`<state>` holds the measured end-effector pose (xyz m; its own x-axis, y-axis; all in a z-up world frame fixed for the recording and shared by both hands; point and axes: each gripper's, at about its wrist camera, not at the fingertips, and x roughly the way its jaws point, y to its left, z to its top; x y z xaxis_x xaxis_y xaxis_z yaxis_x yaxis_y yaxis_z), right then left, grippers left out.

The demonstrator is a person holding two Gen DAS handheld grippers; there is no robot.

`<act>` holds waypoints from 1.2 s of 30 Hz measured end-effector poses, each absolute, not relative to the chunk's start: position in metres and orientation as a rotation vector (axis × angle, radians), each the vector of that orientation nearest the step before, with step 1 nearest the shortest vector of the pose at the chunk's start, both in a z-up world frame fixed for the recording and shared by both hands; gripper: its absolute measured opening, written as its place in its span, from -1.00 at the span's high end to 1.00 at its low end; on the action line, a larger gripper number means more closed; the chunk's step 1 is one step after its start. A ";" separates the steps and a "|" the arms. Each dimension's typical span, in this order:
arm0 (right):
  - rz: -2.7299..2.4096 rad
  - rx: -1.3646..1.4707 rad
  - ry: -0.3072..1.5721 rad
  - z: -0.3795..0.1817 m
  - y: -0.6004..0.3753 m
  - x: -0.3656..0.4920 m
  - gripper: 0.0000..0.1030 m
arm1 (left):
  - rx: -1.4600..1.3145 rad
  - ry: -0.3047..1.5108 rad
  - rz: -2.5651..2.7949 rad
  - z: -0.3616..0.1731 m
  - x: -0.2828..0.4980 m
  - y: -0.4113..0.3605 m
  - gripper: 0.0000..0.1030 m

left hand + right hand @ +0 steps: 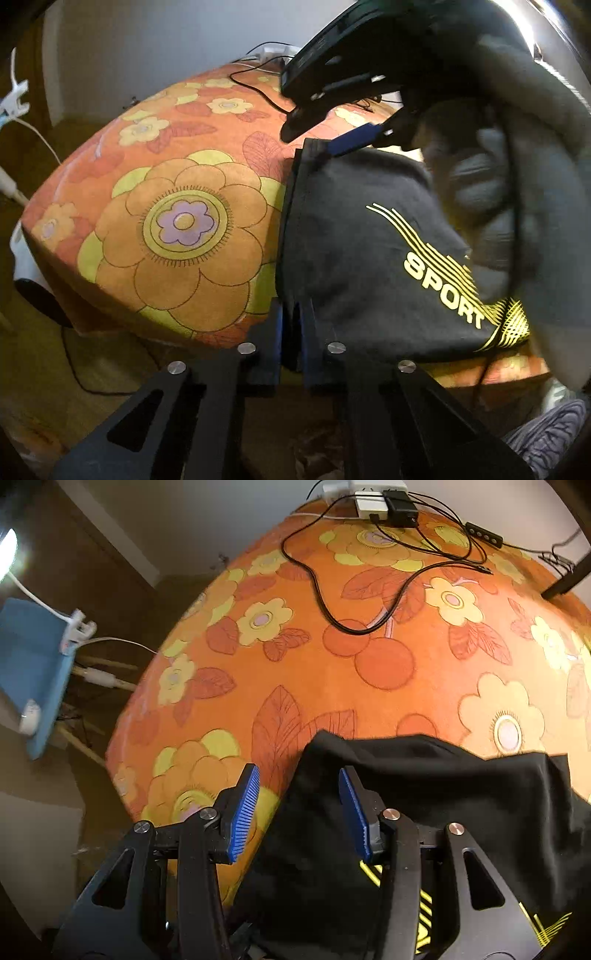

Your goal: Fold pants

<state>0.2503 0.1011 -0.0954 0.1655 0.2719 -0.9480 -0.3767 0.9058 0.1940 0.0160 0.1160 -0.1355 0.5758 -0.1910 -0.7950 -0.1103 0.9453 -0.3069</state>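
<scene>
My left claw is pinched shut on the near edge of the pants; a tongue of black cloth sits between its blue ribbed pads, right at the table's front edge. My right claw stands spread, its blue pads apart with nothing between them, one pad over the cloth's left border and the other over the black fabric. Through the left camera I see that same right claw reaching toward the far corner of the pants, so close that I cannot tell whether it touches.

The pants lie in a compact dark bundle on the near right part of the table, overhanging the front edge slightly. I judge the folding well advanced: the garment looks already doubled into a short block, with a straight left edge and the yellow striped "SPORT" print facing up. What seems left is a last fold or a squaring-up, then release.

The fabric is matte, soft black knit, loosely wrinkled near the far edge. The table wears a smooth orange cloth with big yellow flowers. Far back lie a black cable and white chargers.
</scene>
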 end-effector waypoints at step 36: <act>0.427 -0.128 1.307 -0.096 0.083 0.248 0.93 | -0.264 0.936 0.022 -0.134 0.021 0.113 0.15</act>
<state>0.2477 0.0826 -0.0956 0.1961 0.2325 -0.9526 -0.3751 0.9154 0.1463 0.0210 0.1130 -0.1344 0.5950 -0.0956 -0.7980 -0.1326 0.9676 -0.2148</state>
